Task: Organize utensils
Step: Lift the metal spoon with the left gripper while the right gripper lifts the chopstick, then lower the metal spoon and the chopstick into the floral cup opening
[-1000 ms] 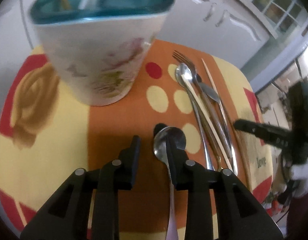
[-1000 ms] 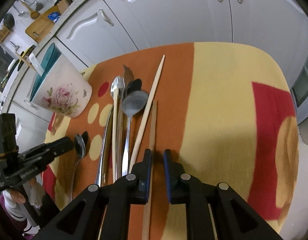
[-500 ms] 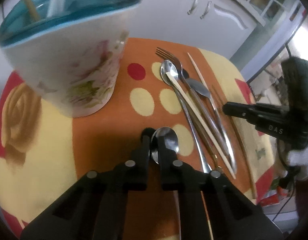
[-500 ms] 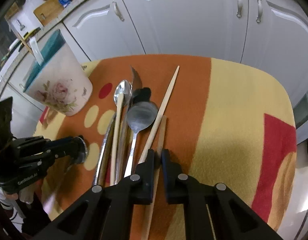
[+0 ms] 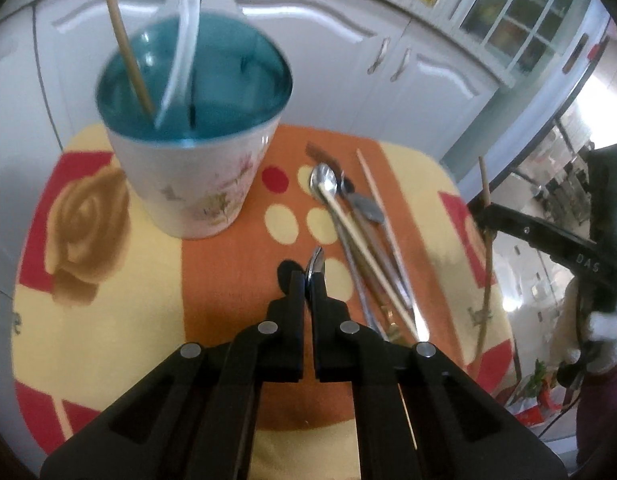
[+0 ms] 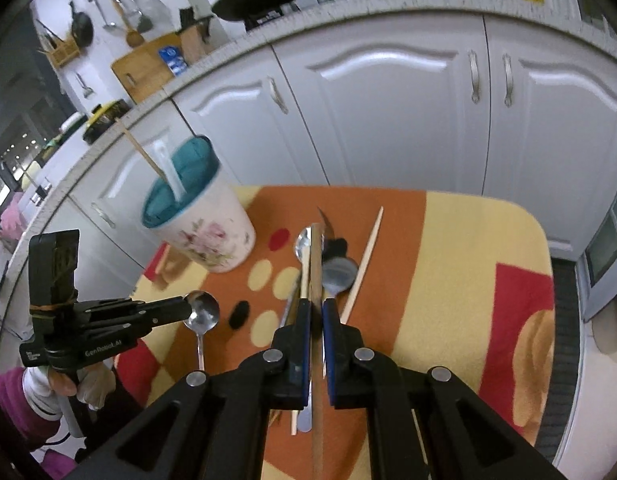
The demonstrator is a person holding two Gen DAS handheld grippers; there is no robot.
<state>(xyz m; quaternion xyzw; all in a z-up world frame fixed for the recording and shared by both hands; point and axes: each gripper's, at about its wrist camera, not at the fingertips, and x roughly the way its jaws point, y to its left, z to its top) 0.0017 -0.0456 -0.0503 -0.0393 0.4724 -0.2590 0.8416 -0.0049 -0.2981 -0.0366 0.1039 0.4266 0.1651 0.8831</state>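
Daylight glares in from the right, cabinet doors (image 6: 388, 92) shine, fisheye edges bend and darken, tabletop utensils blur.

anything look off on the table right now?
Nothing spilled or damaged. The cup stands upright. Loose cutlery lies in an overlapping pile on the cloth, unsorted. Each gripper holds one piece clear of it.

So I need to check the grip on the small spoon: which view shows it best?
The right wrist view: the small spoon shows whole from the side, bowl and handle, clamped in the left gripper above the cloth. The left wrist view shows only the spoon's bowl edge-on between the closed fingers.
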